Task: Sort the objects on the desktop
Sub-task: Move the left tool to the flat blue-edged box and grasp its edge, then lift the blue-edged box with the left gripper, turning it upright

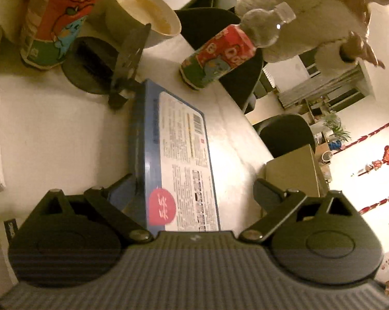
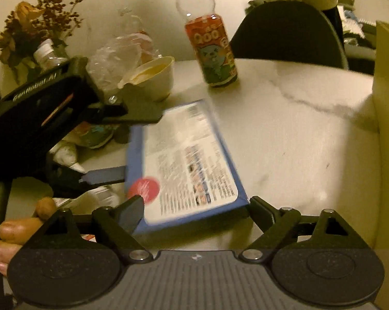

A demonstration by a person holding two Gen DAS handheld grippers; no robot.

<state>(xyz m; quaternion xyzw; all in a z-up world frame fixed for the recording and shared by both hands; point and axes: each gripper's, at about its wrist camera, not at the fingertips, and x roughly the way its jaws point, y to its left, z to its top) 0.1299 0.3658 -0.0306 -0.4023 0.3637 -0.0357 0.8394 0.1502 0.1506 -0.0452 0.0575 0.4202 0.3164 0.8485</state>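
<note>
Lying flat near the table's (image 2: 310,118) far edge, the blue box (image 2: 184,162) sits between both grippers. The right gripper (image 2: 194,210) stands wide, its fingers flanking the box's near end without clearly pressing. The left gripper (image 2: 132,144) spans the box's side; whether it grips cannot be told. A Qoo bottle (image 2: 212,51) stands beyond, and beside it a white bowl (image 2: 155,77) holding something pale.

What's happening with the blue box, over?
Left gripper open around blue box. Right gripper straddles its near end, grip unclear. Bottle and bowl stand clear.
</note>
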